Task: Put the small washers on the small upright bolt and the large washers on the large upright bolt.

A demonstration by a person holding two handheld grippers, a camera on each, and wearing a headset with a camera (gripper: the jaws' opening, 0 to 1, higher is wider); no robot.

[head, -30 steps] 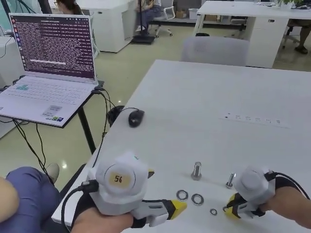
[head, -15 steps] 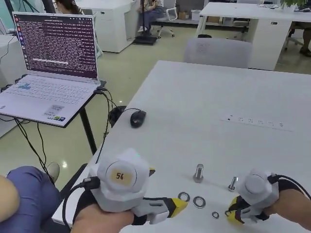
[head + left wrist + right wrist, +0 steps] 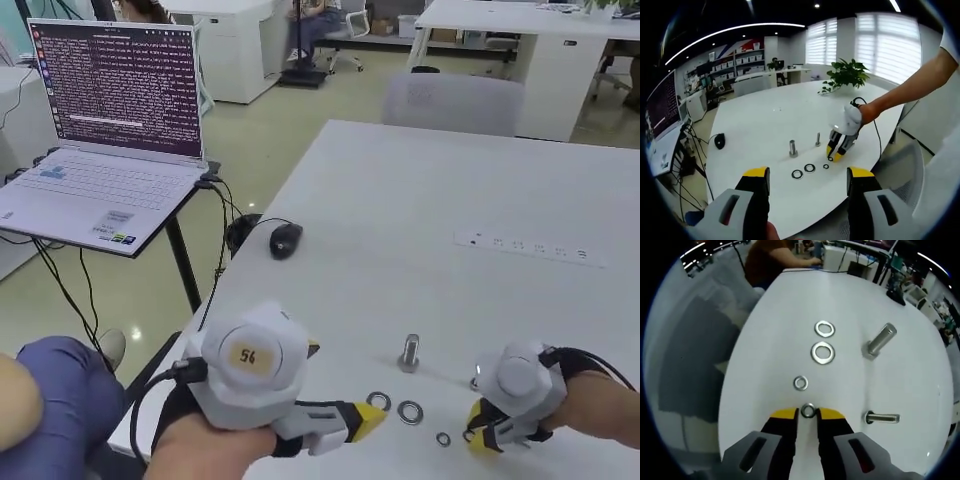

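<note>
You're at the pick-up of a small washer, and as far as I can see neither bolt carries anything yet. Your right claw (image 3: 807, 413) is down at the worktop (image 3: 780, 330) with its jaws drawn close. The nearest small washer (image 3: 808, 410) sits right between the tips, but I cannot tell whether the jaws are biting it or only straddling it. The second small washer (image 3: 800, 383) lies just beyond it, then the two large washers (image 3: 823, 352) side by side further out (all flat on the worktop). The small bolt (image 3: 882, 417) stands just beside your right claw. The large bolt (image 3: 880, 341) stands beyond it, near the large washers. Your left claw (image 3: 808, 174) is spread wide with nothing in it, held at the near edge of the worktop, well apart from the parts.

Next move, as I judge it: make sure of the pinch across the washer's rim, then lift it clear. Carry it over to the small bolt and level it so the hole meets the top of the shank before you let go. A washer this thin may slip or tip in the jaws, so close slowly.
</note>
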